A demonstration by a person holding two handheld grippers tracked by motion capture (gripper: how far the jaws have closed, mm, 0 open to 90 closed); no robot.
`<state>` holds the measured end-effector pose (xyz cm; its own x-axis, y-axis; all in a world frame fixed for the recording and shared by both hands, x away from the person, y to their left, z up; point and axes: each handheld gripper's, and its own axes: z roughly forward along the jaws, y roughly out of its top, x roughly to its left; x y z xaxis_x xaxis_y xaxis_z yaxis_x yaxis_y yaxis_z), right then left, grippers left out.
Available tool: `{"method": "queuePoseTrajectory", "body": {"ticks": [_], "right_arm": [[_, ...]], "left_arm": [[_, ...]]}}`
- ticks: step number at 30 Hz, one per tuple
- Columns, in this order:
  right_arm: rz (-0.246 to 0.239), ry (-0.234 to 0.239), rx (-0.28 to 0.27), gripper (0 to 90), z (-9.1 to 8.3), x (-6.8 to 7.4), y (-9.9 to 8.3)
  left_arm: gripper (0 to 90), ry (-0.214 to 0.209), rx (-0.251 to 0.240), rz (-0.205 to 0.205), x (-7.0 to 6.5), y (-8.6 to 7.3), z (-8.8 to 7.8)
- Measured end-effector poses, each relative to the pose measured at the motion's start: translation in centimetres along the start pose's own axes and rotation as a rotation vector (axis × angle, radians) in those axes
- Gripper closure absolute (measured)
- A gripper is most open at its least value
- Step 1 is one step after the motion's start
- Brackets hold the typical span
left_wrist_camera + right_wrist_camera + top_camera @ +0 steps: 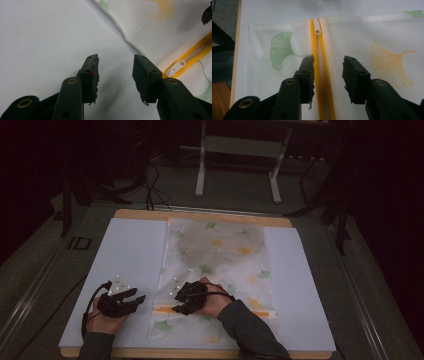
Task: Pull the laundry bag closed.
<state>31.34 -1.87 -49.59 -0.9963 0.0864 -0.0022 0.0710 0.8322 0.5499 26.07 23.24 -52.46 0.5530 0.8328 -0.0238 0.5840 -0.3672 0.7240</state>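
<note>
A mesh zipper bag (220, 270) printed with ginkgo leaves lies flat along the middle of the white board (125, 255) on the counter (200, 215); its yellow zipper (322, 82) runs across the near end, and the white pull tab (317, 26) sits at the zipper's end by the bag's left edge. The right gripper (328, 77) hangs over the zipper with its jaws spread, the yellow tape between them and nothing pinched; the left gripper (115, 75), jaws likewise spread and empty, rests over bare board just beside the bag's left edge, close to the pull tab (176, 67). The step in hand looks like the approach to work the zipper; the next move probably calls for one gripper to pin the fabric near the tab while the other closes on the small tab itself and draws it along the tape; the tab lies flat, so the pinch needs care.
</note>
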Motion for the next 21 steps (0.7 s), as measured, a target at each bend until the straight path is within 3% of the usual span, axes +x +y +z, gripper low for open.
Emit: {"method": "queuePoseTrajectory", "body": {"ticks": [21], "right_arm": [[-0.024,0.018,0.018,71.8,2.7,0.6,2.2]], "left_arm": [[55.6,0.004,0.003,0.000,0.1,0.0,0.0]]}}
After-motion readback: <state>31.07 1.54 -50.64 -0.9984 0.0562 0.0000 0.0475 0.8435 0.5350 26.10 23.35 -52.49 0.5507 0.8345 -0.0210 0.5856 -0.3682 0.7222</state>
